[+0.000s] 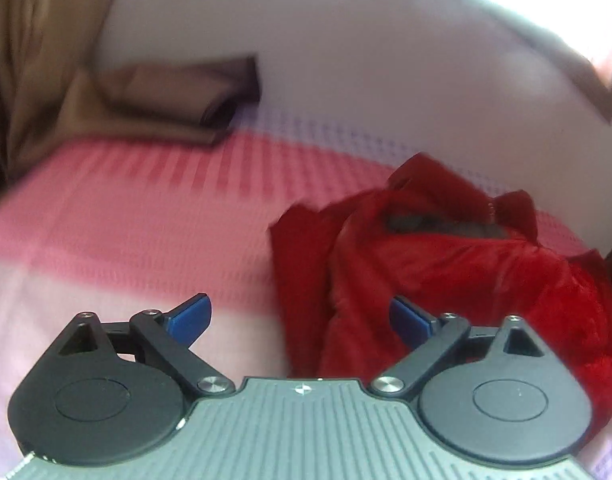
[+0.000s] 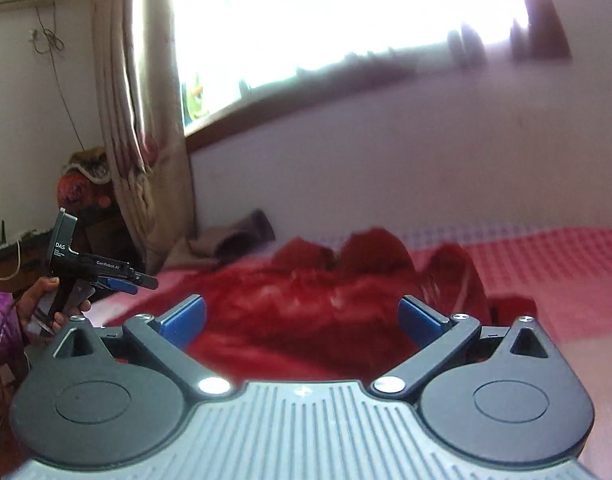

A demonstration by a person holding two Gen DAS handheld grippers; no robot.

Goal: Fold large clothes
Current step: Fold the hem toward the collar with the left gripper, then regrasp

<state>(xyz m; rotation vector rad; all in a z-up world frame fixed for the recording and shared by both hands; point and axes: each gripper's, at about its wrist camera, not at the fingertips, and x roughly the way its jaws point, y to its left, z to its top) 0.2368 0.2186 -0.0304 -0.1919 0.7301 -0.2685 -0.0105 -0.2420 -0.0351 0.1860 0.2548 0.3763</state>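
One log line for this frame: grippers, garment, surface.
left gripper: open, empty | right gripper: open, empty | red jacket: bunched, released | pink checked bedsheet: under jacket

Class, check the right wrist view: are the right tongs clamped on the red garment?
No. The right tongs stand wide open, with the red garment lying loose on the bed beyond them.

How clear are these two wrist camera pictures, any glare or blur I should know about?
Left wrist view: the red garment and the pink checked bedspread are smeared by motion blur, the left gripper stays sharp, and glare burns out the top right corner. Right wrist view: the window is blown out white, the garment is blurred, and fisheye distortion bends the window sill.
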